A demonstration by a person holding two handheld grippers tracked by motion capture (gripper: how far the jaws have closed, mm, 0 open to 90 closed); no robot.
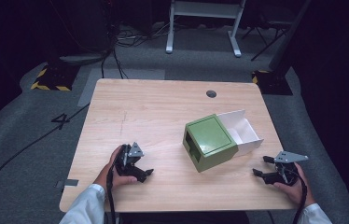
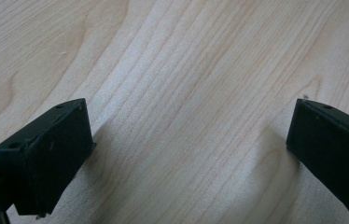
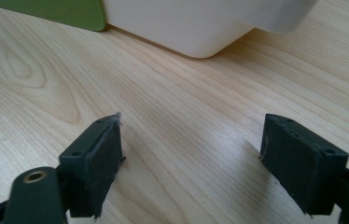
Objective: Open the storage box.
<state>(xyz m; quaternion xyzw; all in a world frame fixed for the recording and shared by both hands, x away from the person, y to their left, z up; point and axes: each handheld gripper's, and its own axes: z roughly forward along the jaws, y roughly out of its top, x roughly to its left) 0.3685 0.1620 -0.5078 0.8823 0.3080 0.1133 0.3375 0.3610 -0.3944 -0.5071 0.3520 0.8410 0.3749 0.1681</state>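
Both hand-held grippers, left (image 1: 141,171) and right (image 1: 262,166), rest wide and empty on the bench (image 1: 154,116), the green box's (image 1: 210,142) white drawer (image 1: 242,130) seemingly already pulled out.

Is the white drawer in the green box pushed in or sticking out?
Sticking out. The white drawer pokes well past the far side of the green box, and it looks empty inside.

Left tool (image 2: 189,149) just hanging out over bare wood

Both black jaws are spread wide, one at each bottom corner, nothing between them. Under and ahead of the tool it's all pale tabletop (image 2: 186,70), grain running diagonally, with soft shadows beside each jaw.
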